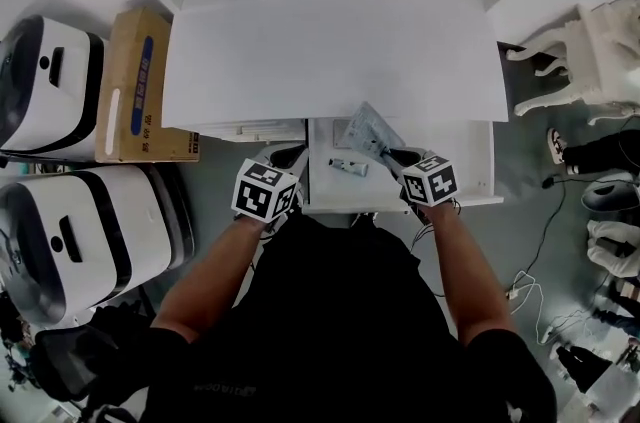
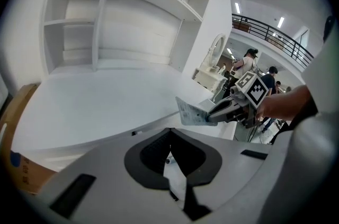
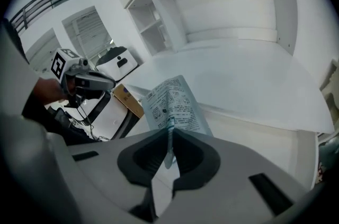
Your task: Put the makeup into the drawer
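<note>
A flat printed makeup sachet (image 1: 368, 131) hangs over the open white drawer (image 1: 455, 161) under the desk's front edge. My right gripper (image 1: 390, 156) is shut on the sachet's lower edge. The right gripper view shows the sachet (image 3: 174, 104) standing up from between the jaws (image 3: 170, 135). In the left gripper view, the sachet (image 2: 189, 112) sticks out of the right gripper (image 2: 213, 116) toward the desk. A small tube (image 1: 348, 167) lies in the drawer. My left gripper (image 1: 290, 154) is at the drawer's left edge, its jaws (image 2: 170, 135) together with nothing held.
The white desk top (image 1: 330, 51) has shelving behind it. A cardboard box (image 1: 140, 86) and two white machines (image 1: 50, 81) (image 1: 90, 231) stand on the floor at left. A white ornate stool (image 1: 600, 51), cables and people's feet are at right.
</note>
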Motion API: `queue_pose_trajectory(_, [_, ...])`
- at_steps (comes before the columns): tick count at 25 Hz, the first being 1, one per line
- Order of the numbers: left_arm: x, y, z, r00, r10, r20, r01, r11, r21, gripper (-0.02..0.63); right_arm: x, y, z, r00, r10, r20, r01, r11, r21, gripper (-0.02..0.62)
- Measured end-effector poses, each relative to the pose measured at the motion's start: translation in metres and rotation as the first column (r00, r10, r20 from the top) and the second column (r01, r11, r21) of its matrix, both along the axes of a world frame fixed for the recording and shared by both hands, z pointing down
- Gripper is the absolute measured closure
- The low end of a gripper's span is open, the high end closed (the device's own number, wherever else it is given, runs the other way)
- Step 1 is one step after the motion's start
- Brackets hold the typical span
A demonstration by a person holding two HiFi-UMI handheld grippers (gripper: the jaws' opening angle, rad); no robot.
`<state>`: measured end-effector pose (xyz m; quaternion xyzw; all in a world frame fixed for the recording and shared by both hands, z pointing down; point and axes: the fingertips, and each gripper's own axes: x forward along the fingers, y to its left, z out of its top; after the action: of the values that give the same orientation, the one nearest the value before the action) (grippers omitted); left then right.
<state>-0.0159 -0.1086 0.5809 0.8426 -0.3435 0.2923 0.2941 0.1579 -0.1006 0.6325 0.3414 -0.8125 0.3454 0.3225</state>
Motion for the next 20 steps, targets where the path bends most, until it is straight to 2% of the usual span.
queue_pose_trajectory(10, [0.010, 0.005, 0.001, 1.000, 0.011, 0.004, -0.011, 1.000, -0.009, 0.597, 0.048, 0.018, 0.079, 0.987, 0.000, -0.161, -0.023, 0.990, -0.137, 0.549])
queue_pose_trajectory(20, [0.002, 0.010, 0.001, 1.000, -0.013, 0.020, 0.014, 1.000, -0.019, 0.597, 0.072, 0.004, 0.130, 0.964, 0.136, -0.228, -0.186, 0.958, -0.218, 0.548])
